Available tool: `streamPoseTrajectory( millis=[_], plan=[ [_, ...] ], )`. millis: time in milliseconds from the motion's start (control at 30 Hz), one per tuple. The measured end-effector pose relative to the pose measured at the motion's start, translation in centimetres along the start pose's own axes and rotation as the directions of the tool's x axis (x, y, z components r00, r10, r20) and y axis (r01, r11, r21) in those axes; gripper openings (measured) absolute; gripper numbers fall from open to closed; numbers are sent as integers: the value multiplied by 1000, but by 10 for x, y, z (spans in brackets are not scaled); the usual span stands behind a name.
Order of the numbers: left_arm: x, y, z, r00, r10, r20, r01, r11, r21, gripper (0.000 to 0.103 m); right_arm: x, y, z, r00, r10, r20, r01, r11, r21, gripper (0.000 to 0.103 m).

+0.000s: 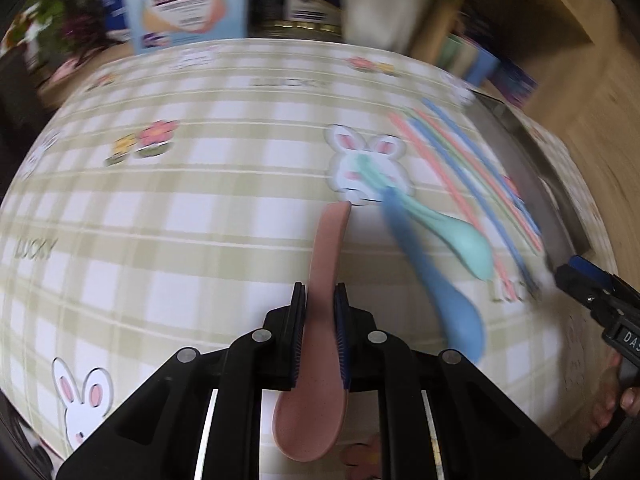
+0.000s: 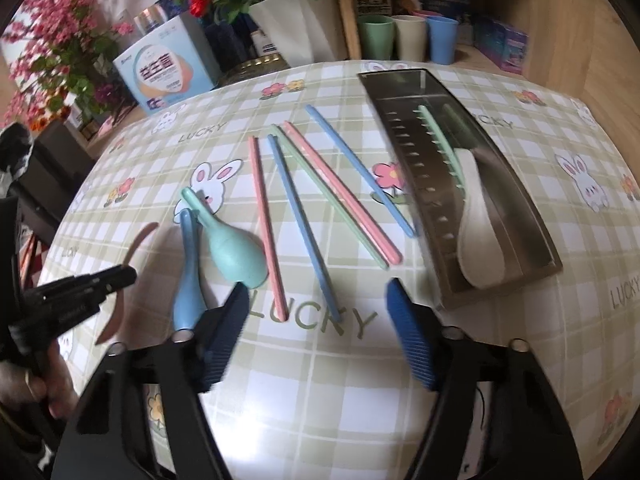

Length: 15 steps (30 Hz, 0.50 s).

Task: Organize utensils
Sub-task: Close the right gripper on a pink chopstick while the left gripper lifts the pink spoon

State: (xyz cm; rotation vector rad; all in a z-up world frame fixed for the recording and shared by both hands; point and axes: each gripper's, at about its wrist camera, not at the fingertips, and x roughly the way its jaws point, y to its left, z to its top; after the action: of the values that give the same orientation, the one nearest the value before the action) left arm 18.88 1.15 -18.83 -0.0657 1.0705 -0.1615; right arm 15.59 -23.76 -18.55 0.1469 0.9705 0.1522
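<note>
The pink spoon point(image 1: 320, 328) is clamped between the pads of the left gripper point(image 1: 320, 300), its handle running forward past the fingertips and its bowl back under the gripper body; the jaws stand nearly together on the handle. It appears clear of the checked tablecloth point(image 1: 160, 220), though blur makes that uncertain.

To its right lie the blue spoon point(image 2: 188, 280) and the mint spoon point(image 2: 234, 252), handles crossing near a printed rabbit, bowls toward the cameras. Beyond them a loose fan of chopsticks point(image 2: 304, 200) in pink, blue and green spreads across the cloth toward the steel tray point(image 2: 404, 152). The tray already holds a white spoon point(image 2: 478, 224) and a green chopstick point(image 2: 436, 132). Behind the table stand a potted plant point(image 2: 296, 24), a carton point(image 2: 164, 68) and three cups point(image 2: 408, 36).

Both grippers angle steeply down at the table. The right gripper point(image 2: 320, 312) hovers above the cloth just short of the chopstick ends, its blue pads point(image 2: 408, 336) about half apart with nothing between them. A hand point(image 2: 36, 392) grips the handle of the left tool at the left edge of the right wrist view.
</note>
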Motion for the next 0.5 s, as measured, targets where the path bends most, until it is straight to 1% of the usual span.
streamPoseTrajectory(
  millis=[33,67,133,233,333,367,500],
  plan=[
    [1,4,-1,1000,9,-1,-9,1000,-13,14,2,2,2,1000,3,-1,-3,1000,-17,41],
    [1,9,-2,1000,16,-2,-16,1000,-24,14,6,5,7,1000,7,1,-7,999,-49,37],
    [3,14,-3,1000,22,-1,-22,999,-40,14,17,11,18,1000,18,4,-18,994,-111,26],
    [4,13,-3,1000,15,6,-15,999,-40,15,35,21,35,998,55,-11,-56,987,-149,24],
    [4,15,-4,999,-36,1,36,998,-52,15,52,31,49,996,79,-34,-83,982,-167,24],
    [4,18,-4,998,-59,-2,59,996,-66,15,60,34,54,996,82,-45,-89,982,-166,24],
    [3,25,-6,993,-116,-5,115,989,-97,15,85,43,66,992,90,-91,-103,983,-150,24]
  ],
)
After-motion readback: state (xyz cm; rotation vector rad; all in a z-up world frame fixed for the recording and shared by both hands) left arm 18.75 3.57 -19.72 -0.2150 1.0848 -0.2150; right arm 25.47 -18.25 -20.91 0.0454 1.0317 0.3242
